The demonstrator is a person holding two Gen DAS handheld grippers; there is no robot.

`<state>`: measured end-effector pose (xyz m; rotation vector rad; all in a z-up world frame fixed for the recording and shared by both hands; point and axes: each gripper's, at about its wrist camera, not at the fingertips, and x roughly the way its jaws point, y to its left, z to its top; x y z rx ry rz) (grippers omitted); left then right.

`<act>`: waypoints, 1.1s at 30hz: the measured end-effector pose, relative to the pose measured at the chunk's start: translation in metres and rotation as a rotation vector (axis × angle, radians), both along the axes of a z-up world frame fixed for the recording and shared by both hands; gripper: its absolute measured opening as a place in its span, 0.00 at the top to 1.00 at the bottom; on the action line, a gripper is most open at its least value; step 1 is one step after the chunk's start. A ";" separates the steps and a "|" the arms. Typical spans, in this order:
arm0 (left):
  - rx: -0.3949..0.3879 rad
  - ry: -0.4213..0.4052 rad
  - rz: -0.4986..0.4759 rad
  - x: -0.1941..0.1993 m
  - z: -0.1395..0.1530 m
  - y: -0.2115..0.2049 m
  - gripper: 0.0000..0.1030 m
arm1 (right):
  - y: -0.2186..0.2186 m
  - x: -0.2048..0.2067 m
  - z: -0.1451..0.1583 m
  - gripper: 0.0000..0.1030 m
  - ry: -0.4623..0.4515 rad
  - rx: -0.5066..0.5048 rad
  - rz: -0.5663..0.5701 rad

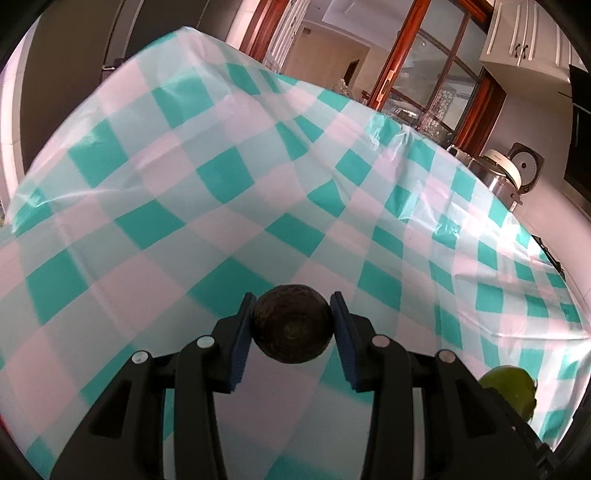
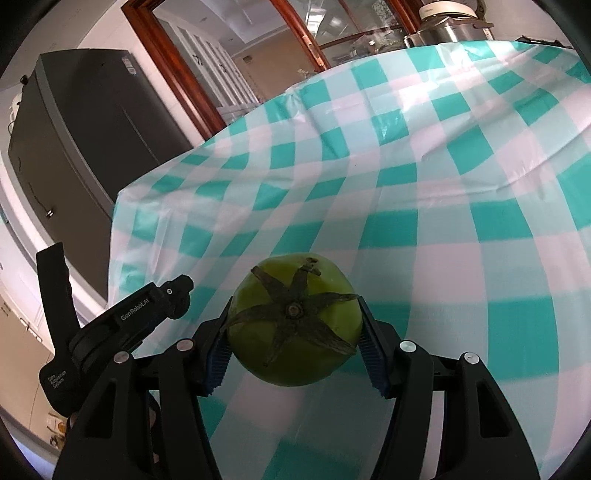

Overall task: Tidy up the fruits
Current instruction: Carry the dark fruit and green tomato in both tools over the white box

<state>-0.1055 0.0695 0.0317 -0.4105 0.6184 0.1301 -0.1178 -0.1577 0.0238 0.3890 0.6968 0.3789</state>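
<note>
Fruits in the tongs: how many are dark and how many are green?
Dark fruit: 1, the dark round fruit in the left tongs
Green fruit: 1, the green fruit in the right tongs
Total: 2

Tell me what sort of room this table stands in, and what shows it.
Most likely a home kitchen or dining area. A dark fridge stands beside the table, a rice cooker and a steel pot sit past its far edge, and white wall cabinets hang above.
</note>
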 end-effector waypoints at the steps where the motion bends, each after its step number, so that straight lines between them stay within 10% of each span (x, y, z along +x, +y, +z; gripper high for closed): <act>1: 0.000 -0.004 -0.004 -0.009 0.001 0.000 0.60 | 0.002 -0.006 0.000 0.42 0.001 -0.006 0.015; 19: 0.202 0.000 -0.041 -0.156 0.004 0.029 0.60 | 0.059 -0.071 0.003 0.42 -0.016 -0.135 0.190; 33: 0.317 0.045 0.116 -0.254 -0.011 0.101 0.60 | 0.179 -0.144 0.010 0.42 -0.177 -0.339 0.564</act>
